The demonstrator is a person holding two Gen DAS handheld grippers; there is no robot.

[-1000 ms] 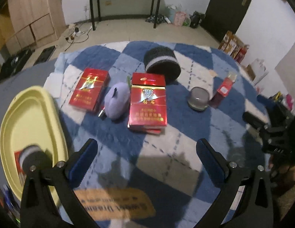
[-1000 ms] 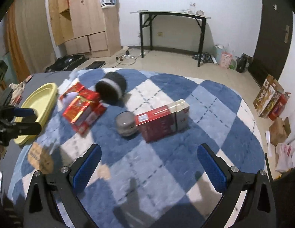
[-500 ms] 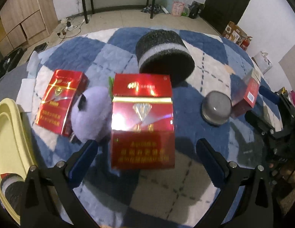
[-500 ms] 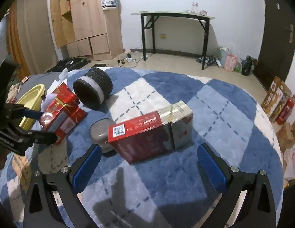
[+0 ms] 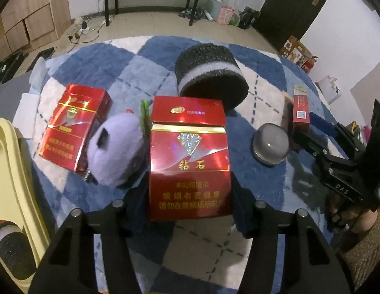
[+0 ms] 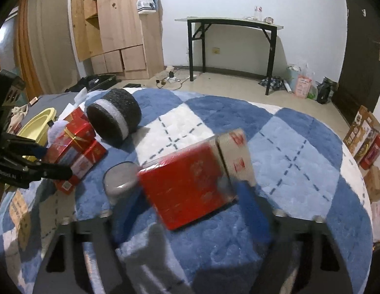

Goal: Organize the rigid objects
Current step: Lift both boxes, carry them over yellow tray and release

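Both of your grippers have closed in on their boxes since 0.5 s ago. Your left gripper (image 5: pixel 190 203) now has its jaws against the 2 sides of the large red cigarette carton (image 5: pixel 188 161), clamped on its near end; the carton lies flat on the blue checked rug (image 5: pixel 131 73), its gold band and diamond emblem facing up. Only the left view shows the lilac plush toy (image 5: pixel 116 152) touching the carton's left edge, the smaller red pack (image 5: pixel 72 127) beyond it, and the yellow tray (image 5: pixel 16 178) at the rug's edge with a foam roll inside.

Your right gripper (image 6: pixel 190 208) straddles the red-and-cream box (image 6: pixel 190 178), which is blurred and tilted; you cannot tell whether the jaws are pressing it. The right view alone shows that box's broad red face. Both views show the grey round tin (image 6: pixel 120 178) just beside it and the black foam cylinder (image 5: pixel 210 73) with its pale band lying on its side.
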